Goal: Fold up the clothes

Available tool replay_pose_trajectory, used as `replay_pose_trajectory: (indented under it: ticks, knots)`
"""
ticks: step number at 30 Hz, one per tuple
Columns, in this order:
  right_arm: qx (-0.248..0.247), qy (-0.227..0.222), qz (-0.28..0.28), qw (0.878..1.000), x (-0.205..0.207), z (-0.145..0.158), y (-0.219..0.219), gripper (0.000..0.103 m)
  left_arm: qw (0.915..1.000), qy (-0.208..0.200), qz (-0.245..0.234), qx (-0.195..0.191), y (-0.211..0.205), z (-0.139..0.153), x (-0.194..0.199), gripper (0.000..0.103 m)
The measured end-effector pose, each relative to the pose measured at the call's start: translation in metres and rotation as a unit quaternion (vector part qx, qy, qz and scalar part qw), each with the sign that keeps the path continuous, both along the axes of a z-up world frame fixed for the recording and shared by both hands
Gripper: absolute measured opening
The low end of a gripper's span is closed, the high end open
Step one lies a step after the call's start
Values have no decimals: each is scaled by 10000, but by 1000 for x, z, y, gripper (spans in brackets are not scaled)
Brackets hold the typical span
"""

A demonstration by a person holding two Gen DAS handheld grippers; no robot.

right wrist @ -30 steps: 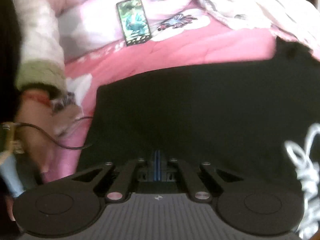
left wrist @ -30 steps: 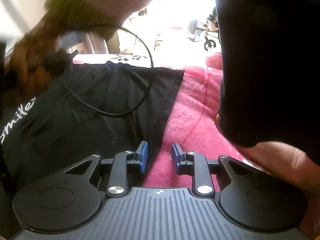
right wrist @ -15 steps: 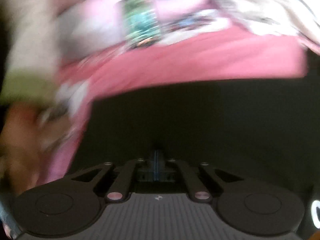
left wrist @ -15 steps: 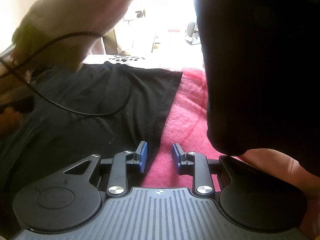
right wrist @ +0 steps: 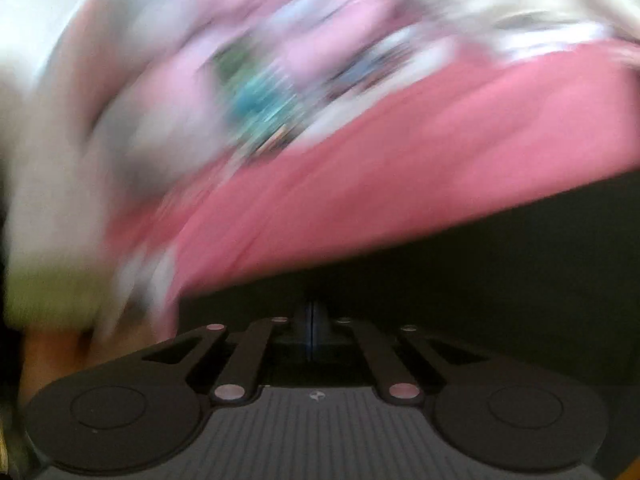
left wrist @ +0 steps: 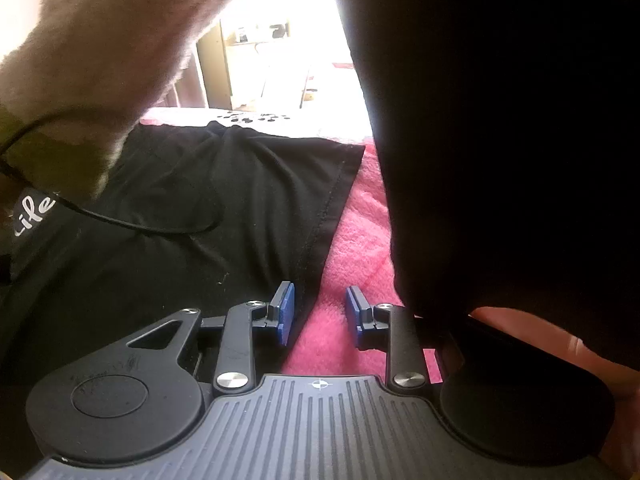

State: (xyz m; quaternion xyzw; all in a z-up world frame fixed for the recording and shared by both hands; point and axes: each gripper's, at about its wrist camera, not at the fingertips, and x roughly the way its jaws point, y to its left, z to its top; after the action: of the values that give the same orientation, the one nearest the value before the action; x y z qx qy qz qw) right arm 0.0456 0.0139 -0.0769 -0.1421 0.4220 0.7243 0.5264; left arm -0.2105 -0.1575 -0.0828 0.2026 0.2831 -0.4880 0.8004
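Note:
A black T-shirt (left wrist: pixel 200 208) with white lettering (left wrist: pixel 34 216) lies flat on a pink blanket (left wrist: pixel 356 248). My left gripper (left wrist: pixel 318 314) is open just above the shirt's stitched side edge. That edge runs under the left blue pad (left wrist: pixel 285 312), and bare blanket shows between the pads. The right wrist view is smeared by motion. In it my right gripper (right wrist: pixel 311 316) is shut, its pads together over the shirt (right wrist: pixel 500 272) near the shirt's far edge. I see nothing held in it.
A fuzzy beige sleeve (left wrist: pixel 112 52) with a thin black cable (left wrist: pixel 152 230) reaches over the shirt at upper left. A dark garment (left wrist: pixel 500 140) and a hand (left wrist: pixel 560 344) fill the right side. A blurred phone (right wrist: pixel 256 96) lies on pale bedding beyond the blanket (right wrist: pixel 400 168).
The right gripper has swept across the shirt, still shut, and its view has blurred and tilted. In the left view the sleeve has moved up and over; the left gripper has stayed put.

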Motion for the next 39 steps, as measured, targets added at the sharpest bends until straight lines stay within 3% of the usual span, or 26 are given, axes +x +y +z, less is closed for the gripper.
replay_pose_trajectory:
  ticks: [2, 4, 6, 8, 10, 11, 12, 13, 14, 15, 17, 19, 22, 24, 26, 29, 32, 36, 39]
  knots:
    - [155, -427, -894, 9950, 26, 6, -5, 0, 10000, 32, 2, -13, 1, 0, 1, 27]
    - [309, -850, -1778, 9799, 52, 11, -11, 0, 10000, 71, 10, -40, 2, 1, 1, 27]
    - [497, -993, -2127, 9708, 56, 19, -20, 3, 9999, 94, 14, -63, 2, 1, 1, 27]
    - [570, -563, -1716, 9819, 56, 17, -25, 4, 9999, 117, 17, -84, 3, 1, 1, 27]
    - [467, 43, -882, 9950, 50, 15, -31, 17, 9999, 136, 20, -93, 3, 2, 1, 27]
    - [309, 254, -459, 9981, 48, 14, -34, 31, 9999, 140, 24, -89, 3, 2, 1, 27]
    - [117, 227, -197, 9995, 45, 9, -34, 32, 9999, 143, 27, -83, 3, 2, 0, 27]
    - [54, 151, -427, 9990, 48, 6, -34, 32, 9999, 145, 30, -77, 2, 3, 0, 28]
    - [67, 113, -867, 9961, 56, 4, -35, 24, 9999, 140, 30, -66, 2, 3, 0, 28]
    - [80, 75, -1305, 9914, 64, 3, -36, 19, 9999, 128, 29, -51, 1, 3, -1, 28]
    - [233, -94, -2205, 9751, 79, 8, -46, 24, 10000, 91, 19, -12, 0, 3, -3, 29]
    - [643, -448, -3149, 9459, 93, 32, -72, 25, 10000, 21, -7, 41, -1, 4, -7, 30]
    - [1080, -599, -3459, 9301, 83, 66, -121, 29, 9999, -71, -28, 87, -2, 6, -12, 32]
    - [1314, -706, -3549, 9229, 68, 88, -155, 42, 9999, -125, -34, 102, -1, 8, -16, 33]
    - [1325, -756, -3658, 9181, 43, 105, -194, 43, 9998, -171, -38, 112, 1, 9, -19, 34]
    - [918, -963, -3875, 9122, 4, 126, -258, 44, 9996, -243, -56, 154, 1, 11, -27, 34]
    - [78, -1304, -4114, 9021, -43, 128, -315, 44, 9995, -235, -52, 206, -2, 11, -31, 34]
    - [-1070, -1299, -4422, 8810, -103, 92, -360, 38, 9993, -189, -56, 303, -10, 8, -27, 34]
    - [-1483, -1086, -4664, 8652, -133, 65, -387, 33, 9990, -226, -62, 390, -12, 7, -24, 34]
